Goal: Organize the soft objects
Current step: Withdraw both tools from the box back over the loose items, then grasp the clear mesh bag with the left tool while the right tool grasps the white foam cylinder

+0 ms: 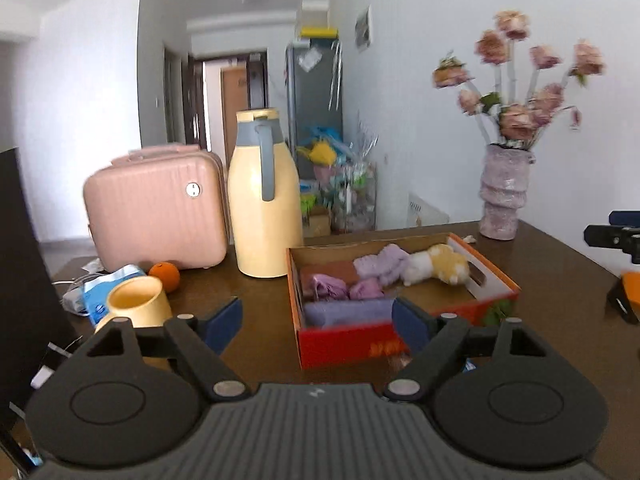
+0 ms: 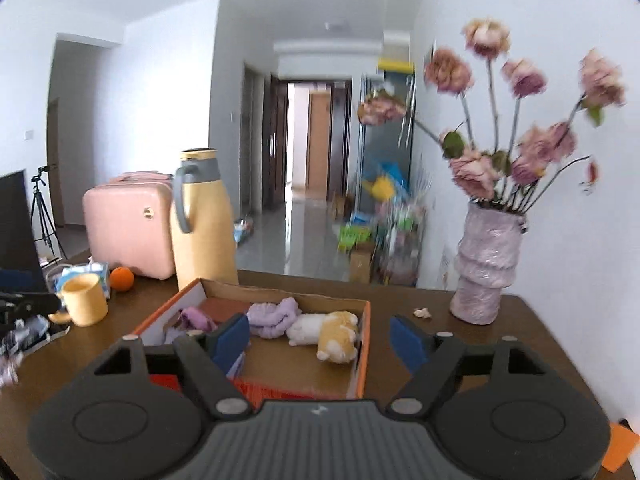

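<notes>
Table (image 1: 552, 280): dark brown, glossy.
Box (image 1: 344, 344): orange-red outside w/ green leaf print at one corner, white end panel, plain brown cardboard inside.
Contents: lilac fuzzy cloth (image 1: 382, 262); mauve-pink bundles (image 1: 326, 286); grey-lavender folded towel (image 1: 348, 312); rust-brown cloth (image 1: 330, 270); plush toy (image 1: 438, 266), white & golden-yellow patches.
Flask (image 1: 264, 196): pale yellow body, grey handle & collar.
Mug (image 1: 136, 302): pale yellow, same shade.
Case (image 1: 156, 208): dusty pink, vertical ribbing, silver round badge.
Orange (image 1: 165, 275): bright orange.
Packet (image 1: 96, 300): blue & white.
Vase (image 1: 504, 194): mottled pink-lilac; flowers (image 1: 520, 76) faded pink, green leaves.
Left gripper (image 1: 318, 320) & right gripper (image 2: 320, 336): black frame, navy-blue pads.
</notes>
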The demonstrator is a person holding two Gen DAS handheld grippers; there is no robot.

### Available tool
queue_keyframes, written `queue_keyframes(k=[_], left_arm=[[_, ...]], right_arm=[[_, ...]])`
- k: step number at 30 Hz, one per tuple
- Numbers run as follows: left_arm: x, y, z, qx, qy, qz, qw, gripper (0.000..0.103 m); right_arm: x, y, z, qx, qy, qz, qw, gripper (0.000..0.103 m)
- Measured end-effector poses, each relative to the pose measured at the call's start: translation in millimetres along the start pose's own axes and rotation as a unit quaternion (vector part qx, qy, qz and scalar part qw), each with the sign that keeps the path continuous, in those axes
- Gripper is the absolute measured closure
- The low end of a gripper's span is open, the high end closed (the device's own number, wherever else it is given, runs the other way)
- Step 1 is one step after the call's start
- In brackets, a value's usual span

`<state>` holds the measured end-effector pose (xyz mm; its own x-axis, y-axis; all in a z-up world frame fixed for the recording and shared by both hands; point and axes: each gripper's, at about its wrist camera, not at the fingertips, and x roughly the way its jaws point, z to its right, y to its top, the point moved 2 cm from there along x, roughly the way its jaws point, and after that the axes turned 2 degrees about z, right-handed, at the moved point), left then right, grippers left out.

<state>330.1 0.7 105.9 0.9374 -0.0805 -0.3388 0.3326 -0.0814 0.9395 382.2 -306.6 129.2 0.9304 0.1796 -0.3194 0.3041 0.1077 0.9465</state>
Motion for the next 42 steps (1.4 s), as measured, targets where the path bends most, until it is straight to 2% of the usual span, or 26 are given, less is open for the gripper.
queue_keyframes(k=[3, 5, 9, 12, 16, 21, 27, 36, 42], left_arm=[[-41, -40, 8, -0.004, -0.005, 0.023, 0.9997, 0.013], [-61, -65, 12, -0.004, -0.007, 0.024, 0.9997, 0.013], [-97, -110, 15, -0.033, 0.011, 0.012, 0.9993, 0.013], [-119, -139, 13, -0.053, -0.004, -0.014, 0.9985, 0.013], [-129, -152, 15, -0.037, -0.001, -0.031, 0.9988, 0.013], [-124, -151, 20, -0.037, -0.005, -0.031, 0.9988, 0.013], [-105, -152, 33, -0.031, -0.026, -0.045, 0.9982, 0.013], [-47, -145, 46, -0.027, -0.027, -0.059, 0.9975, 0.013], [-3, -139, 49, -0.029, -0.037, -0.073, 0.9962, 0.013]], right_arm=[[-37, -38, -12, 0.003, 0.006, 0.012, 1.0, 0.025], [-62, -65, -22, 0.001, 0.012, 0.017, 1.0, 0.025], [-103, -115, -39, 0.013, 0.033, 0.017, 0.999, 0.024], [-135, -152, -53, 0.037, 0.039, 0.016, 0.998, 0.021], [-158, -187, -67, 0.058, 0.06, -0.009, 0.996, 0.02], [-158, -191, -74, 0.04, 0.036, -0.014, 0.998, 0.021], [-146, -193, -67, 0.055, 0.034, -0.022, 0.998, 0.021], [-95, -190, -51, 0.064, 0.02, -0.051, 0.996, 0.022], [-40, -181, -30, 0.085, -0.002, -0.077, 0.993, 0.022]])
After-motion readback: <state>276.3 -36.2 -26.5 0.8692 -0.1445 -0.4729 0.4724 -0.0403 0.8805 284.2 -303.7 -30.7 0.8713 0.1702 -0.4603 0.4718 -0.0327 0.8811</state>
